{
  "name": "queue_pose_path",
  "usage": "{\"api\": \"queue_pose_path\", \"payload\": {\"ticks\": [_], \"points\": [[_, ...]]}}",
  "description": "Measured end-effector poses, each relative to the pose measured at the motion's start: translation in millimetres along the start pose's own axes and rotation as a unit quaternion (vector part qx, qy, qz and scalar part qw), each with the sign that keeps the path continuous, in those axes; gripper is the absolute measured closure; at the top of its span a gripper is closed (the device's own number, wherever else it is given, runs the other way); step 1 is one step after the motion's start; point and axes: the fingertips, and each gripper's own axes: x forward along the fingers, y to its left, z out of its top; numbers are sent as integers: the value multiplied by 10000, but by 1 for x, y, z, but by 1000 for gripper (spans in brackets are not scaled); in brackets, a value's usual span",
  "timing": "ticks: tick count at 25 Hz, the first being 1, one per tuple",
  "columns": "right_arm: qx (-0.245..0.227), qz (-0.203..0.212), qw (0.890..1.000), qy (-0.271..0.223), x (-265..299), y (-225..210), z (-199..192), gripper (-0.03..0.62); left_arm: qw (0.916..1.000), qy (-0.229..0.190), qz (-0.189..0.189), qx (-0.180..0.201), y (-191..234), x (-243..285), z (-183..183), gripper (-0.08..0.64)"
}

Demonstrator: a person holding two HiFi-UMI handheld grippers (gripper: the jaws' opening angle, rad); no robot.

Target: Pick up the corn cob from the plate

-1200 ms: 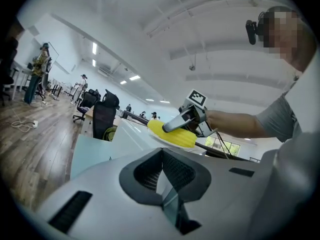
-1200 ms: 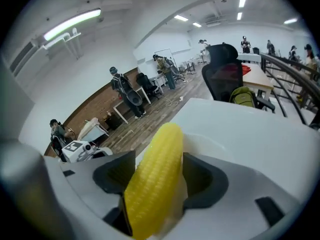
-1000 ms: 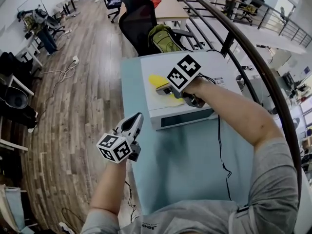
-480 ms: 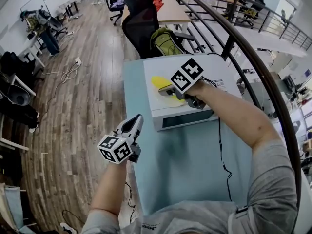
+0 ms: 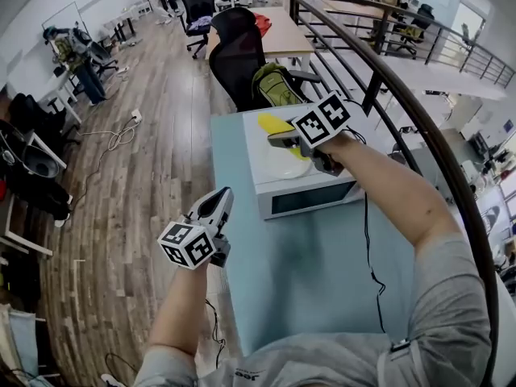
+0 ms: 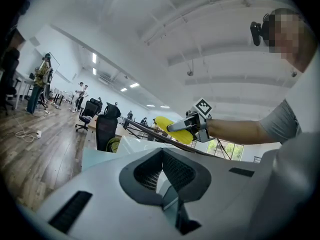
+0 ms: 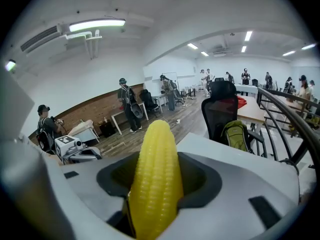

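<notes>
My right gripper [image 5: 278,138] is shut on a yellow corn cob [image 5: 274,125] and holds it in the air above a white plate [image 5: 276,168] that lies on top of a white microwave [image 5: 310,198]. In the right gripper view the corn cob [image 7: 155,179] stands between the two jaws and sticks out past their tips. The left gripper view shows the corn cob [image 6: 175,130] in the right gripper [image 6: 174,127] from the side. My left gripper [image 5: 222,195] hangs beyond the table's left edge, its jaws together with nothing in them.
The microwave stands at the far end of a pale blue table [image 5: 322,280]. A black cable [image 5: 368,248] runs down the table. Behind it are a black office chair [image 5: 242,55] and a green backpack [image 5: 278,85]. A curved dark railing [image 5: 411,87] runs on the right.
My right gripper has risen with the corn cob, which now hangs clear above the plate. My left gripper has also come up a little.
</notes>
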Motion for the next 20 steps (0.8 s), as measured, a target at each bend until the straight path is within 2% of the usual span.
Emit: {"api": "queue_pose_path", "payload": {"ticks": [10,16,20], "points": [[-335,-344,9967,-654,-79,77,63,351,9987,-370,-55,358,-45,-67,89,541],[-564,-542,9899,-1179,-128,136,103,351,9961,-482,-101,729,-69,-117,137,541],[-697,-727,9853,-1383,-158,176,112,351,9944,-576,-143,880,-88,-149,167,541]]}}
